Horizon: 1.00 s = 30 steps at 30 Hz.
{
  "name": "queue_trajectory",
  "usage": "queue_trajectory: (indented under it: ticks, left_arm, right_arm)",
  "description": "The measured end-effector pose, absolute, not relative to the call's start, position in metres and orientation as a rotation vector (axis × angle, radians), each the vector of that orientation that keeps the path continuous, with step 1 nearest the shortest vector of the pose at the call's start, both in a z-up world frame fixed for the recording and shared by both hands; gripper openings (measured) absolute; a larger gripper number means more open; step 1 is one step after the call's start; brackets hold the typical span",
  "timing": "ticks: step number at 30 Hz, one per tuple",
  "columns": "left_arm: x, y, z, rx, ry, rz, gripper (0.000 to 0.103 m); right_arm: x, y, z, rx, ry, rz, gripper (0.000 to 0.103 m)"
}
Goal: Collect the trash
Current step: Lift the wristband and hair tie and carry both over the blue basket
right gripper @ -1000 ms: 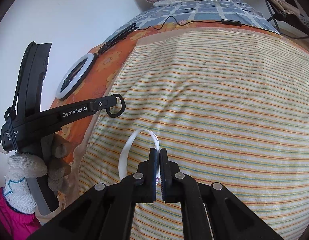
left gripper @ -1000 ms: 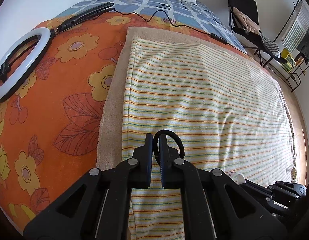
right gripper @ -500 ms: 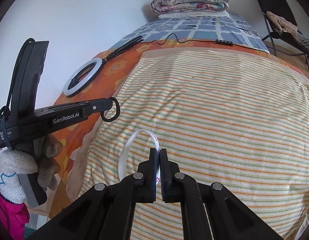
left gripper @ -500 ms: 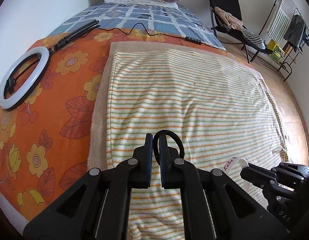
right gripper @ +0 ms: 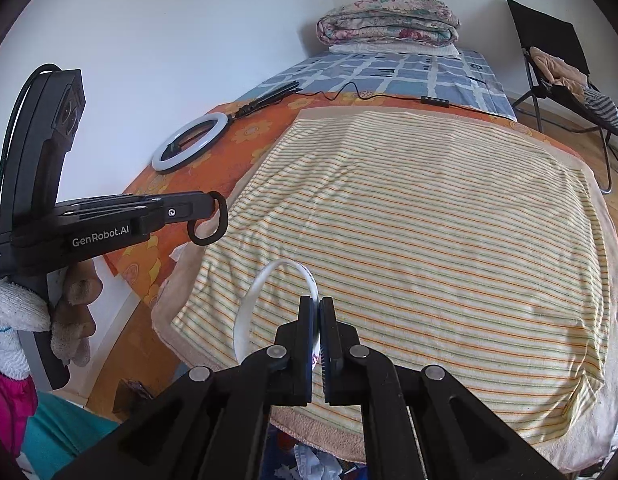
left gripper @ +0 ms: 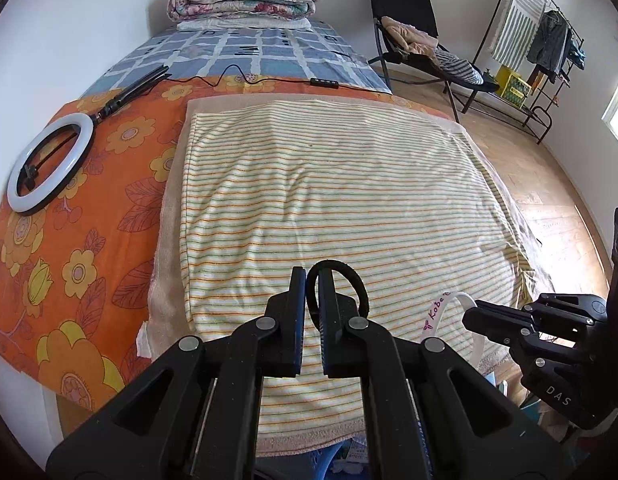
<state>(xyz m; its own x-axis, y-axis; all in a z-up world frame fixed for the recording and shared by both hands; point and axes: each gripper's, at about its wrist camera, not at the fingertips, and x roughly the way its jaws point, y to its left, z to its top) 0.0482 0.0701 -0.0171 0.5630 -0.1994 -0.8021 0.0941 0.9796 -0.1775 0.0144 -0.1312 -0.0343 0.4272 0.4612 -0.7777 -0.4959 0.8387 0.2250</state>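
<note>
black loop (left gripper: 351, 280) pinched in left claw (left gripper: 312, 280)

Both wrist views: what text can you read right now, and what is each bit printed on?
"GenRobot.AI": side of the left gripper.
"DAS": body of the right gripper.
"Kobe": white band, in purple; what follows is hidden.
Small white print on the left gripper's handle: cut off, unreadable.

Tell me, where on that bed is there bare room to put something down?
The whole striped towel lies bare, from its tan border to the floor-side edge. The blue checked sheet is free below the folded quilt. The orange floral strip is crowded by the ring light and its cable.
</note>
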Motion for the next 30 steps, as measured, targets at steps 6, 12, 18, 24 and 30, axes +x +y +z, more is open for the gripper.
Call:
queue_trajectory:
  ticks: [6, 12, 18, 24, 30]
  left_arm:
    - [0.001, 0.048, -0.016, -0.113, 0.967, -0.214, 0.004]
    - [-0.048, 0.024, -0.017, -0.068, 0.961, -0.235, 0.004]
    - [-0.089, 0.005, -0.028, -0.081, 0.964, -0.257, 0.004]
    - [-0.121, -0.013, -0.055, -0.107, 1.004, -0.276, 0.004]
    - [-0.146, -0.024, -0.092, -0.113, 1.068, -0.277, 0.004]
  right_arm:
    - [-0.026, -0.156, -0.028, -0.058, 0.941, 0.595, 0.001]
    - [-0.062, -0.179, -0.032, -0.056, 0.95, 0.598, 0.001]
    - [-0.094, -0.196, -0.041, -0.047, 0.966, 0.607, 0.001]
    - [-0.114, -0.205, -0.057, -0.033, 1.006, 0.611, 0.001]
    - [-0.127, -0.211, -0.076, -0.027, 1.042, 0.602, 0.001]
